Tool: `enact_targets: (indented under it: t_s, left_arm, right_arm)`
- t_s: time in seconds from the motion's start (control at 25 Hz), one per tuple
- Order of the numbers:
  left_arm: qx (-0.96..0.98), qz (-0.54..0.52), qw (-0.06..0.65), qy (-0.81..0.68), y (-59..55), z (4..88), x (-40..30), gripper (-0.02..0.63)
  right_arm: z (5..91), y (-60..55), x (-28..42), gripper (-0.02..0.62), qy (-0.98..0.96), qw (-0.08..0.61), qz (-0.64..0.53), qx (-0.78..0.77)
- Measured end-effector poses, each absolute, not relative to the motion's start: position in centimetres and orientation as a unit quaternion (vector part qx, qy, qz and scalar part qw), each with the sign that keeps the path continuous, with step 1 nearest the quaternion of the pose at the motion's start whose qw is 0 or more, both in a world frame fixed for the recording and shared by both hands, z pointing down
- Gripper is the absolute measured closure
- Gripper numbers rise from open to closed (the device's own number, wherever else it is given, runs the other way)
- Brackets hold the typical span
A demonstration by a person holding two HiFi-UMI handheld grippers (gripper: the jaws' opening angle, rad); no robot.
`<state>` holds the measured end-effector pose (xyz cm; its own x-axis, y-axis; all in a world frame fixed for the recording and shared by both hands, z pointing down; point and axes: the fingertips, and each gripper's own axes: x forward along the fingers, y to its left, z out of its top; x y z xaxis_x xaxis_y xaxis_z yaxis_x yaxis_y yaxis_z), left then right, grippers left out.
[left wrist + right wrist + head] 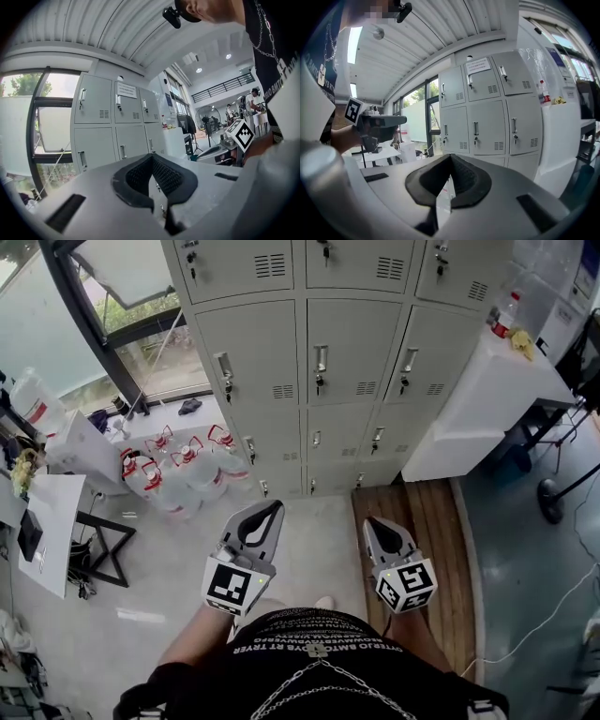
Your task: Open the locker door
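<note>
A bank of grey lockers stands ahead, each door shut, with a metal handle and a keyed lock below it. In the left gripper view the lockers show beyond the jaws, as the lockers do in the right gripper view. My left gripper is held low in front of the person's body, shut and empty, well short of the doors. My right gripper hangs beside it, also shut with nothing between the pads. The left gripper's jaws meet at the tip, and so do the right gripper's.
Several large water bottles crowd the floor left of the lockers under a window. A white counter juts out at the right, with a wooden platform in front of it. A white desk stands at the left. A cable trails at the right.
</note>
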<state>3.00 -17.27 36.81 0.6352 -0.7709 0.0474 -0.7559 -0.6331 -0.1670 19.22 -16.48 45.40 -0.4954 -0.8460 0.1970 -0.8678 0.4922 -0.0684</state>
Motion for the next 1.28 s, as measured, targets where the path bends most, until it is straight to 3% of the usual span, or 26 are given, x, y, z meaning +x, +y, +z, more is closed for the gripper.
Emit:
enact_targets:
  t_s: [0.48,1.28]
  left_arm:
    - [-0.875,-0.081,0.007,0.477,-23.7,40.2,-1.4,0.606]
    - [-0.919,-0.051,0.024,0.389,-47.2,39.4,-5.7,0.607]
  right_arm:
    - [47.0,-24.7,15.6,0.600,-0.887,0.088,0.095,0.444]
    - [45.3,-45.6,10.3,0.600,-0.849,0.096,0.087,0.512]
